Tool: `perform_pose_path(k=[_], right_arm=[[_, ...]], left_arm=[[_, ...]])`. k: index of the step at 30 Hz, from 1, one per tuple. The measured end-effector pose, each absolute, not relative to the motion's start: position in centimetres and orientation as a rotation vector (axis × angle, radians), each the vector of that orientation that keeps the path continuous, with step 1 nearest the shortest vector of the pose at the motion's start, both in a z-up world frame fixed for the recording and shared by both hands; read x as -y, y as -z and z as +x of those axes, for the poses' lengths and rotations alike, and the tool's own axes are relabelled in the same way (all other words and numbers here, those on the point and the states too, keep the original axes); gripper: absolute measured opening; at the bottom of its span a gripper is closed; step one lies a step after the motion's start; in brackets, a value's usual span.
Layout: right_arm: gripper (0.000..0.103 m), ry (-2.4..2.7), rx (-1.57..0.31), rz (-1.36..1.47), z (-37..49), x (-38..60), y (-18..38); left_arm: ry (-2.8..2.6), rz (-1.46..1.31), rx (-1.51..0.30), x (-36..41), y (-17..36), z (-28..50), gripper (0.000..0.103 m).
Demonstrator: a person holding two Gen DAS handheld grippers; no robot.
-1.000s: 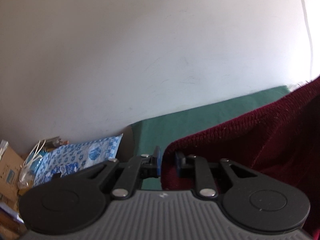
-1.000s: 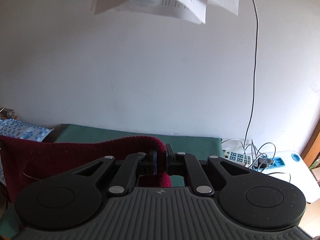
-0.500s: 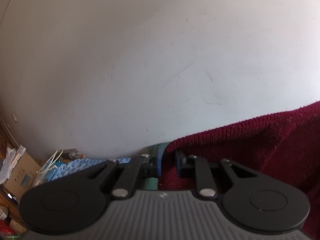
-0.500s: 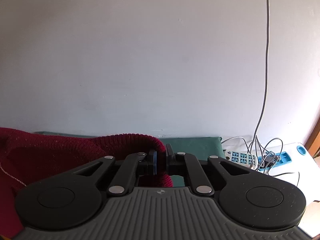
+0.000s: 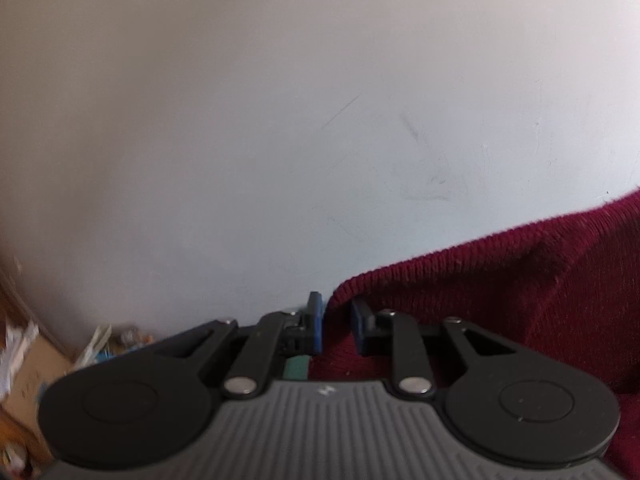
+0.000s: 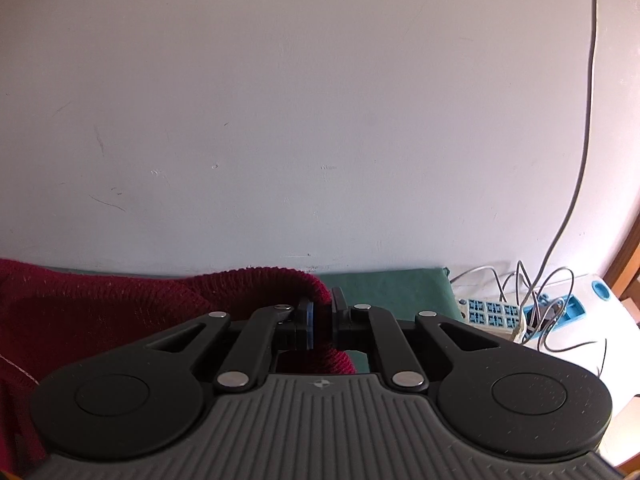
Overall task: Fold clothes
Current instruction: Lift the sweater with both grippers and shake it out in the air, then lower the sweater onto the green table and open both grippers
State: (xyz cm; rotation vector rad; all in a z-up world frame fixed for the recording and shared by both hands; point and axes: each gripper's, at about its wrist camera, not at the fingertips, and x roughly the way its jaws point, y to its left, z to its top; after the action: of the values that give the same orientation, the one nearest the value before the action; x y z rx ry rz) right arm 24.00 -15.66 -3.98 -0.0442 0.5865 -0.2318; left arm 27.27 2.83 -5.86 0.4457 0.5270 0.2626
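Item: one dark red knitted garment, held up in front of a white wall by two corners, its body hanging toward the green cloth-covered surface.

Left gripper: jaws opening, the knit corner between them; the blue pad on the left side no longer presses the fabric.

Right gripper: clamped tight on the other red corner.

Step in hand, by judgement: laying the top edge down. Lower both corners level and taut so the hem lands straight; let go only once the cloth rests.

Count: garments, one; grippers, two; white power strip, one, with tangled cables; blue plastic tray, one; cardboard clutter at far left, number unclear.
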Motion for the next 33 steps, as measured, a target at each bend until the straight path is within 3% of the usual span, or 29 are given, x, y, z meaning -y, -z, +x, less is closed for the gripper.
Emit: perform_pose_path(k=[17, 25, 27, 29, 31, 33], right_arm=[[0.008, 0.259, -0.791, -0.055, 28.2, 15.7, 14.4], [0.009, 0.310, -0.854, -0.085, 30.5, 16.1, 17.9], [0.015, 0.310, -0.866, -0.100, 30.9, 16.0, 18.8], [0.030, 0.318, -0.858, -0.107, 31.0, 16.0, 19.3], [0.038, 0.338, -0.842, -0.119, 31.1, 16.1, 19.5], [0.039, 0.334, -0.836, -0.126, 31.2, 16.1, 19.6]], left_arm=[[-0.127, 0.460, -0.749, -4.4, 16.4, 32.2, 0.028], [-0.151, 0.402, -0.808, -5.2, 19.0, 33.9, 0.036], [-0.147, 0.397, -0.813, -5.2, 19.4, 33.8, 0.042], [-0.140, 0.400, -0.807, -5.2, 19.5, 33.3, 0.048], [-0.133, 0.403, -0.801, -5.2, 19.5, 32.8, 0.051], [-0.119, 0.386, -0.799, -5.4, 19.4, 32.4, 0.052]])
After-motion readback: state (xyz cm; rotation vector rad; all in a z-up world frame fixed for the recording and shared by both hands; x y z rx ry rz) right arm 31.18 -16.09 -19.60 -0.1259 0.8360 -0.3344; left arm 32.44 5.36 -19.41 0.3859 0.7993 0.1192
